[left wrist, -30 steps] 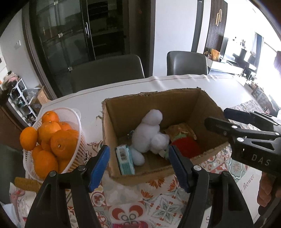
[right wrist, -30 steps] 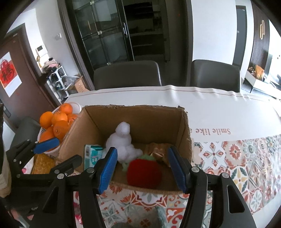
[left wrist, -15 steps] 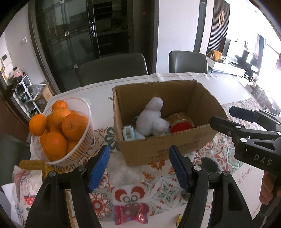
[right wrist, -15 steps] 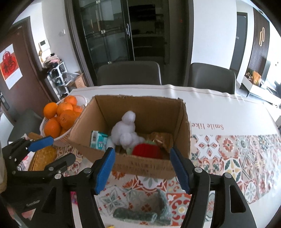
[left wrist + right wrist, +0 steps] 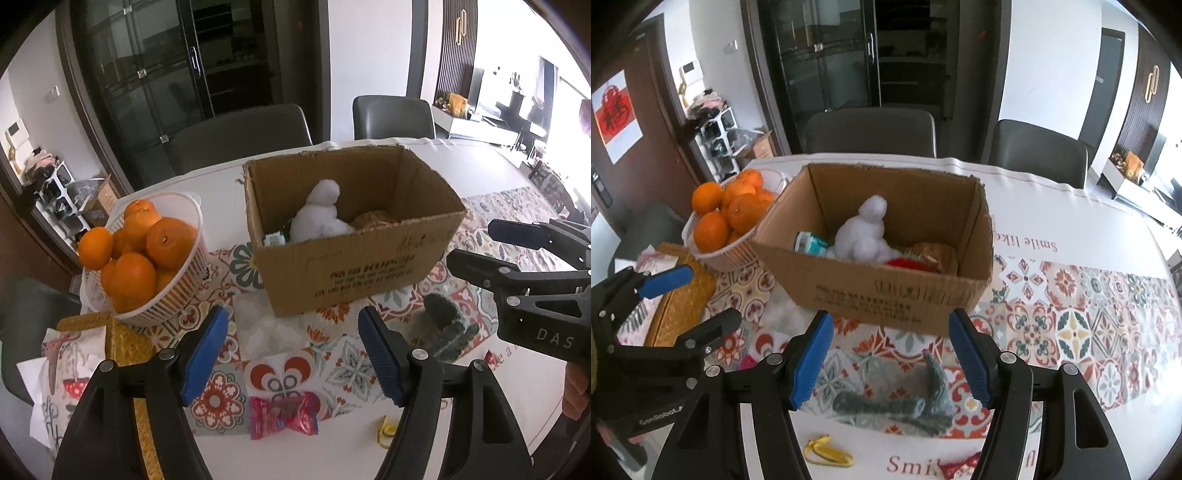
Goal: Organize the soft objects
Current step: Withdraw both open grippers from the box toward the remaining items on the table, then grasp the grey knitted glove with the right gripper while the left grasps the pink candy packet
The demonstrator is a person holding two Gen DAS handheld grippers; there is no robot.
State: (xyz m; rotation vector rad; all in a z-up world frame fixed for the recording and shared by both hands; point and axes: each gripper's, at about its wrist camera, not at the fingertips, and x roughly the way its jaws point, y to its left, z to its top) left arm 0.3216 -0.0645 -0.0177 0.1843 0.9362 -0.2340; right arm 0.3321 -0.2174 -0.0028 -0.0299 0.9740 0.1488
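A cardboard box (image 5: 354, 273) (image 5: 886, 291) stands on the patterned tablecloth. Inside lie a white plush toy (image 5: 321, 214) (image 5: 866, 230), a red soft item (image 5: 905, 263), a teal tissue pack (image 5: 810, 243) and a brown item (image 5: 932, 253). A grey-green fuzzy cloth (image 5: 897, 400) (image 5: 441, 325) lies on the table in front of the box. A clear soft bag (image 5: 266, 325) lies left of it. My left gripper (image 5: 295, 354) is open and empty, above the table before the box. My right gripper (image 5: 890, 358) is open and empty, just above the grey cloth.
A white basket of oranges (image 5: 147, 258) (image 5: 727, 218) stands left of the box. A pink candy wrapper (image 5: 282, 413) and a yellow wrapper (image 5: 827, 452) lie near the front edge. A woven mat (image 5: 679, 306) lies at the left. Chairs stand behind the table.
Both grippers have pulled back and away from the box, staying open. The table in front of the box, with the grey cloth and wrappers, has come into view.
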